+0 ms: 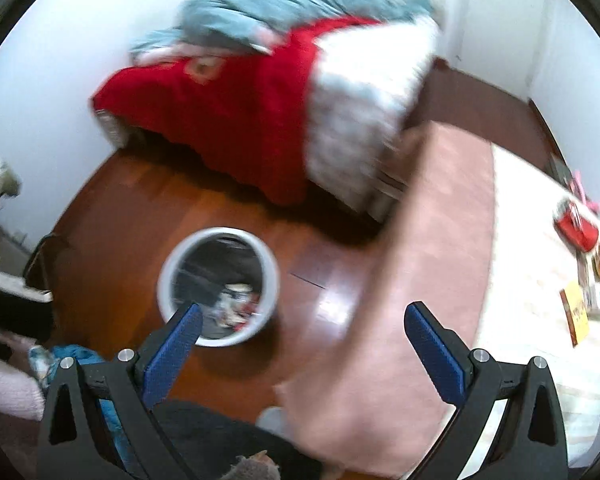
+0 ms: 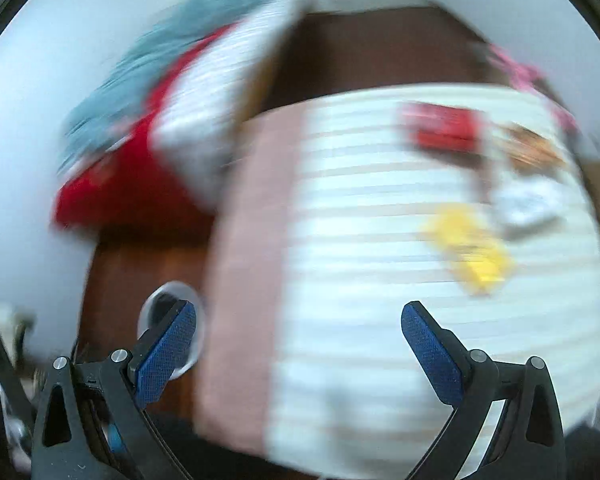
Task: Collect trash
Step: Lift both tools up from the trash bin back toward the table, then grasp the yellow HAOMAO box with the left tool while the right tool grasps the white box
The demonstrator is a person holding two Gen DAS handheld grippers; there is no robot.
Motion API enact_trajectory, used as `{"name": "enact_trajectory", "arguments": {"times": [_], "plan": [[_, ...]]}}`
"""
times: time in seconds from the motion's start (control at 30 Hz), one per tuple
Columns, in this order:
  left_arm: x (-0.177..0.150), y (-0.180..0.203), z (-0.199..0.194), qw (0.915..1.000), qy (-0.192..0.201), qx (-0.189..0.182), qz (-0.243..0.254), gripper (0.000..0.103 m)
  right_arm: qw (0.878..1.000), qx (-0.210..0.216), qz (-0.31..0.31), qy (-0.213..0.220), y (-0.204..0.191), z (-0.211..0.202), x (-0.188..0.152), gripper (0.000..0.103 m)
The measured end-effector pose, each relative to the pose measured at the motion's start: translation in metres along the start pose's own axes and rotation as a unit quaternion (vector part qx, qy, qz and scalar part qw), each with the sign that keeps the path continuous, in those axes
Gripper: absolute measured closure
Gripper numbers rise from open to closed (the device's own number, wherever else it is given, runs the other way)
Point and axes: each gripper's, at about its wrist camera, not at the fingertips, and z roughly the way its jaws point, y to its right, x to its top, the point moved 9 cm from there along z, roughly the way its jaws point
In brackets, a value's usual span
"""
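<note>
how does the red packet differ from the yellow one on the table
The red packet lies toward the far end of the striped table; the yellow packet lies nearer the open right gripper. The red one sits roughly level across the right wrist view, the yellow one slanted. Both lie flat, untouched, and too blurred to read.

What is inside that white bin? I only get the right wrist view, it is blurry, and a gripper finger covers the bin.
Observer: The left wrist view looks down into the white bin. Crumpled trash lies at the bottom, on a dark liner.
Operator: Is the other gripper carrying anything to it?
Observer: No. The left gripper is open, with nothing between its fingers.
</note>
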Motion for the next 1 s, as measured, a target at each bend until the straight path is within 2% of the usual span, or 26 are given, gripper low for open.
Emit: {"name": "enact_trajectory", "arguments": {"times": [0.13,0.23,0.43,0.47,0.5,0.53,0.57,0.6,0.7,0.8,0.83,0.93,0.97,1.0], "plan": [[-0.002,0.095,0.045,0.9980,-0.038,-0.010,0.049,0.000,0.992,-0.063,0.108,0.008,0.126,0.019,0.041,0.000],[-0.005,0.147,0.067,0.9941,-0.064,-0.010,0.087,0.000,0.982,-0.087,0.166,0.000,0.190,0.038,0.061,0.002],[-0.006,0.209,0.076,0.9883,-0.083,-0.013,0.128,0.000,0.968,-0.099,0.227,-0.040,0.243,0.091,0.086,0.003],[-0.007,0.217,0.075,0.9876,-0.084,-0.017,0.131,0.000,0.967,-0.100,0.231,-0.043,0.248,0.097,0.089,0.006],[-0.008,0.227,0.075,0.9866,-0.088,-0.022,0.136,0.000,0.967,-0.097,0.230,-0.048,0.251,0.104,0.090,0.017],[-0.009,0.235,0.073,0.9857,-0.091,-0.029,0.139,0.000,0.969,-0.101,0.219,-0.052,0.251,0.105,0.091,0.018],[-0.010,0.246,0.071,0.9842,-0.095,-0.038,0.144,0.000,0.973,-0.105,0.199,-0.050,0.249,0.103,0.092,0.034],[-0.013,0.259,0.069,0.9821,-0.102,-0.051,0.150,0.000,0.978,-0.104,0.172,-0.053,0.245,0.103,0.092,0.039],[-0.023,0.296,0.063,0.9757,-0.131,-0.094,0.149,0.000,0.984,-0.129,0.098,-0.068,0.247,0.087,0.077,0.042],[-0.037,0.338,0.059,0.9613,-0.186,-0.153,0.133,0.000,0.982,-0.169,0.033,-0.081,0.266,0.064,0.063,0.042],[-0.043,0.357,0.059,0.9535,-0.211,-0.173,0.128,0.000,0.980,-0.177,0.023,-0.089,0.274,0.059,0.058,0.041],[-0.054,0.389,0.062,0.9421,-0.246,-0.195,0.119,0.001,0.979,-0.172,0.036,-0.107,0.295,0.049,0.047,0.032],[-0.056,0.398,0.064,0.9405,-0.252,-0.196,0.117,0.001,0.980,-0.161,0.049,-0.106,0.301,0.045,0.043,0.027],[-0.058,0.405,0.066,0.9410,-0.253,-0.191,0.118,0.001,0.981,-0.148,0.068,-0.101,0.308,0.040,0.037,0.027]]}}
